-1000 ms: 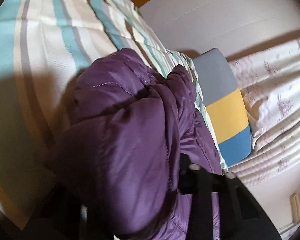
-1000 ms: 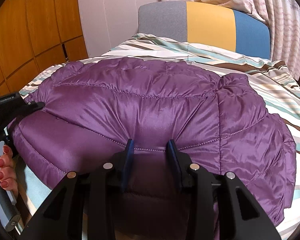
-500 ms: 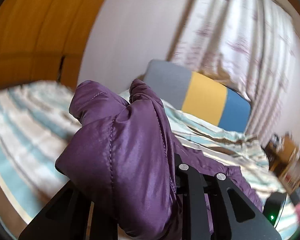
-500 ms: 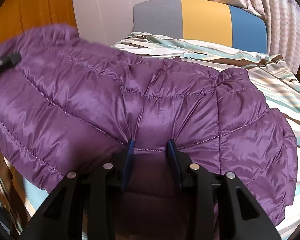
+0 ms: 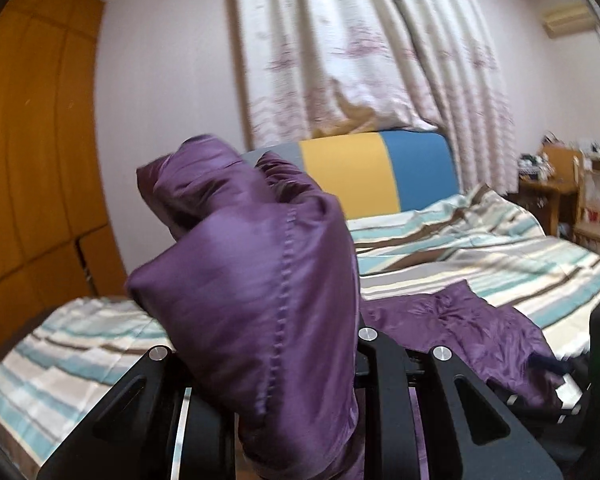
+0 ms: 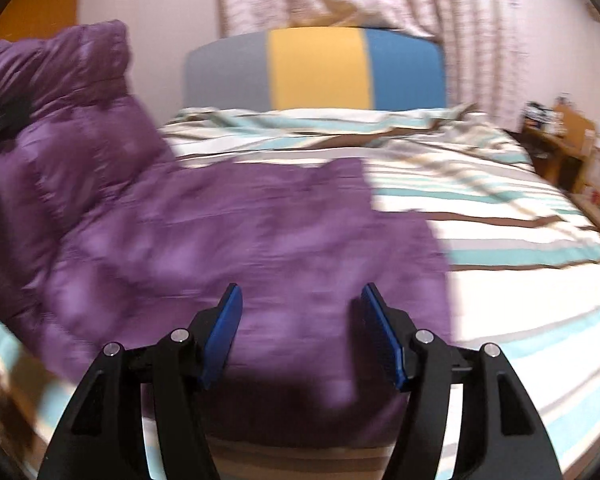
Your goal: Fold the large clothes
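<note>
So the jacket point(image 6: 228, 240) is a shiny purple puffer, quilted with stitched seams, and it's half spread on the striped bed point(image 6: 500, 208). In the right wrist view it fills the left and middle of the frame, pretty blurry, with one end lifted up at the upper left. The right claw point(image 6: 300, 336) sits at the bottom centre with its blue pads point(image 6: 224, 332) apart; the jaws have just been opening, and the fabric lies past them, not pinched. In the left wrist view the left claw point(image 5: 300, 380) is clamped tight on a bunched fold of the jacket, which puffs up mid-frame, hiding the fingertips. The rest trails down to the lower right onto the bed.
</note>
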`<state>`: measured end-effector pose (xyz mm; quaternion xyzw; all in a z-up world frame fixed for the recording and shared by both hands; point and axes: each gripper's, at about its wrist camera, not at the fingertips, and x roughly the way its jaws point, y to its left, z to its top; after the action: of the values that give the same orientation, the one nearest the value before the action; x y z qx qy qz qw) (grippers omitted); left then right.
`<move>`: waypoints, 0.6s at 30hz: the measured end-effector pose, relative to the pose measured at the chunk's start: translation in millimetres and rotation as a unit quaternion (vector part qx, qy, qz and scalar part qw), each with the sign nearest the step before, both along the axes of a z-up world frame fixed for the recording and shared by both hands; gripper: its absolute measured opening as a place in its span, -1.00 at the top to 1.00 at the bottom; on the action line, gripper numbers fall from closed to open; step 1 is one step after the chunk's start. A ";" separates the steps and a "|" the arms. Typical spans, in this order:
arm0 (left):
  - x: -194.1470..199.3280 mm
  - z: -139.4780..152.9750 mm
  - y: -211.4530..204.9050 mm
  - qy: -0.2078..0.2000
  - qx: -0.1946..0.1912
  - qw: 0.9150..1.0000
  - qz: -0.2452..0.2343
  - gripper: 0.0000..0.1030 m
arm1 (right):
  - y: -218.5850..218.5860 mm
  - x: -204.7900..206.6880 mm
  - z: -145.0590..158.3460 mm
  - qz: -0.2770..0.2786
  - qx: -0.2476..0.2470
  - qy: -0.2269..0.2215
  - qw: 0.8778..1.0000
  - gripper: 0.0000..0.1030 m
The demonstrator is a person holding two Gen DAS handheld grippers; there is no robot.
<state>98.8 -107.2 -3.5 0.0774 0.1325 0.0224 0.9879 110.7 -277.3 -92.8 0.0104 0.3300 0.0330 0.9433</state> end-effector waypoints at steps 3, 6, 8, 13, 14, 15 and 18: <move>3.4 -2.2 -21.9 0.002 0.014 1.000 -0.026 0.59 | -18.9 0.9 1.3 -0.036 -0.031 0.000 0.999 -0.20; 5.9 -6.7 -40.1 0.005 0.027 0.998 -0.048 0.59 | -29.9 -2.3 4.6 -0.057 -0.058 -0.009 0.997 -0.20; 8.8 -11.0 -54.8 0.009 0.038 0.997 -0.067 0.59 | -36.2 -4.6 4.7 -0.068 -0.072 -0.013 0.995 -0.20; 16.5 -23.5 -85.0 0.027 0.048 0.993 -0.104 0.58 | -62.1 -1.8 2.5 -0.104 -0.074 -0.005 0.992 -0.20; 17.8 -28.0 -91.6 0.032 0.052 0.992 -0.111 0.58 | -66.2 -3.1 2.2 -0.112 -0.075 -0.004 0.991 -0.20; 17.4 -31.3 -97.4 0.037 0.056 0.991 -0.115 0.58 | -68.9 -4.0 2.0 -0.118 -0.076 -0.003 0.990 -0.20; 18.2 -45.6 -115.7 0.054 0.066 0.987 -0.134 0.58 | -83.7 -7.3 2.2 -0.139 -0.074 0.001 0.987 -0.20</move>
<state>117.0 -222.8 -49.1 0.1607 0.1726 -0.1055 0.9660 103.4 -361.0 -90.6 -0.0136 0.3275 -0.1232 0.9367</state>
